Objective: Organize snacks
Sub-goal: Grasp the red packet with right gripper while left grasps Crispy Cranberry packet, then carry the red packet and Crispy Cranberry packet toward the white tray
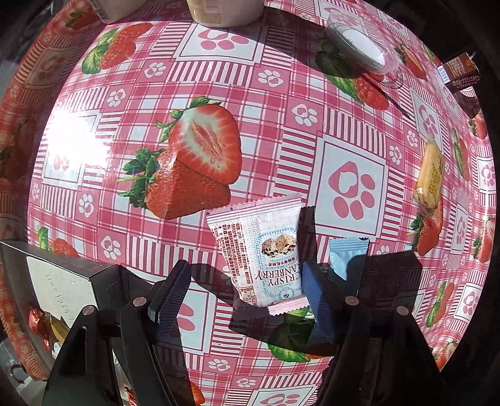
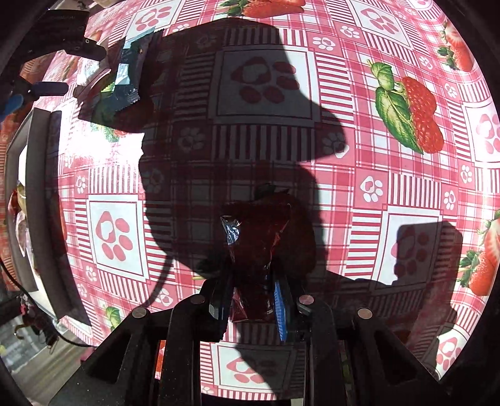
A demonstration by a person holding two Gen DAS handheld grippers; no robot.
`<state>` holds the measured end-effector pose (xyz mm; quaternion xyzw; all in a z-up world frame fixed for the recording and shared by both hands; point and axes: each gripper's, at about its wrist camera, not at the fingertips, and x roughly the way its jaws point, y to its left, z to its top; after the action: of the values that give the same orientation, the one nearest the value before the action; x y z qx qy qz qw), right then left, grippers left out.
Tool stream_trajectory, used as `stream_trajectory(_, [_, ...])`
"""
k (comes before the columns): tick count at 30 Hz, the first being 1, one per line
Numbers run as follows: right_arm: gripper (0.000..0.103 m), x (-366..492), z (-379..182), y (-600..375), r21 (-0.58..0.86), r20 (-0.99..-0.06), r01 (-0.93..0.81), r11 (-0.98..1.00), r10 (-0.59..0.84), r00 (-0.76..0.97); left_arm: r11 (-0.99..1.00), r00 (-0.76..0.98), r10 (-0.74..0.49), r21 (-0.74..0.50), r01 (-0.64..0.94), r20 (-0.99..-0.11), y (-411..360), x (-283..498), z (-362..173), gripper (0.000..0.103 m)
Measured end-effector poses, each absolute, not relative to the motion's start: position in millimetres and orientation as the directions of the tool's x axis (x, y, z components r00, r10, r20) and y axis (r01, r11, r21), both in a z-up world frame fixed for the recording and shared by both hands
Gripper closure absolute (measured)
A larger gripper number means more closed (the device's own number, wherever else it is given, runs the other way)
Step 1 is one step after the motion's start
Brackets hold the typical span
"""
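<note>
In the left wrist view a white cranberry crisp packet [image 1: 261,253] lies on the strawberry tablecloth [image 1: 187,93], between the fingers of my left gripper [image 1: 243,296], which is open around it. A light blue packet [image 1: 345,256] lies just right of the right finger. A yellow wrapped snack [image 1: 429,178] lies at the far right. In the right wrist view my right gripper [image 2: 250,299] is shut on a dark red foil packet [image 2: 256,250], held above the cloth in shadow. The blue packet [image 2: 125,78] and the left gripper show at the upper left.
A black box [image 1: 62,278] with wrapped sweets stands at the left; it also shows in the right wrist view [image 2: 40,203]. A clear plastic lid [image 1: 359,47] and a brown drink carton [image 1: 461,73] sit at the far right. Jars [image 1: 225,12] stand at the far edge.
</note>
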<state>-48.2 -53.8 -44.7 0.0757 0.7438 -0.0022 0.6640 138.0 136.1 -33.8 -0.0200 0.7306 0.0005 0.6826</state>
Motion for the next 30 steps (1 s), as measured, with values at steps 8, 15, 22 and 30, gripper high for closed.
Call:
stream_trajectory(8, [0.078,-67,-30,-50,0.104,-0.988,0.1,0.99,0.114,-0.101,0.992,0.002,0.046,0.046,0.119,-0.999,105,125,-30,0.06])
stream_trajectory(15, [0.078,-81,-25,-61,0.133,-0.986,0.104,0.986,0.142,-0.085,0.978,-0.023,0.048,0.043,0.203,-0.999,121,29,-29,0.06])
stream_trajectory(22, [0.011,-94,-18,-70,0.118,-0.99,0.103,0.988,0.126,-0.068,0.978,-0.031,0.051,0.044,0.203,-0.998,138,-21,-33,0.037])
stream_trajectory(30, [0.005,-89,-45,-70,0.046,-0.991,0.11,0.993,0.059,-0.12,0.976,-0.033,0.054,0.046,0.211,-0.998,133,-7,-37,0.023])
